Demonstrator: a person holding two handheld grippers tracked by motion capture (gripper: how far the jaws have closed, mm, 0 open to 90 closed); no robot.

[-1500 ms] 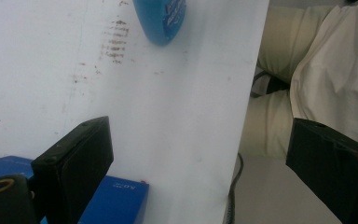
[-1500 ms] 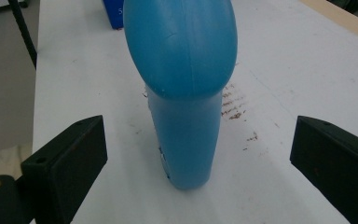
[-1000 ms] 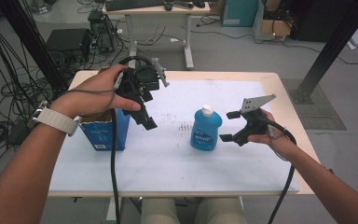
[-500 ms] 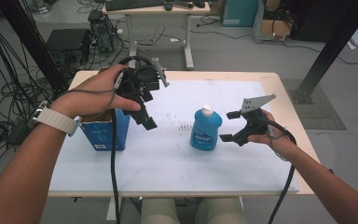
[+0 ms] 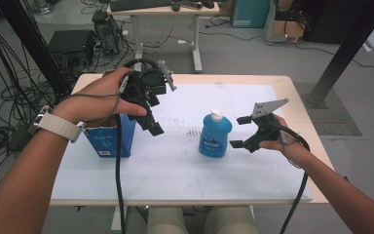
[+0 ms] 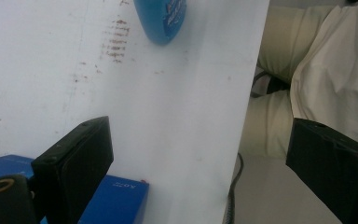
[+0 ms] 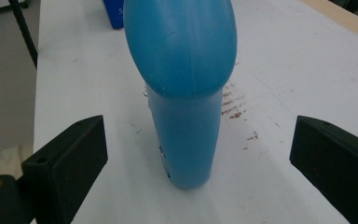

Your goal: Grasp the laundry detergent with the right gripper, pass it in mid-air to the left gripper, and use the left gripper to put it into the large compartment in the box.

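White paper covers the big table (image 5: 175, 170), with cables and desks on the grey floor behind it. On the left side stands a blue box (image 5: 108, 138). The blue bottle (image 5: 215, 134) with a white cap stands upright near the middle. The left gripper (image 5: 152, 122) is held up above the box, its jaws spread wide and empty. The right gripper (image 5: 238, 131) waits just beside the bottle, jaws wide apart, not touching it.

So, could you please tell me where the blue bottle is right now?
In the high view the blue bottle stands upright mid-table, just left of the open right claw, with the blue box farther left.
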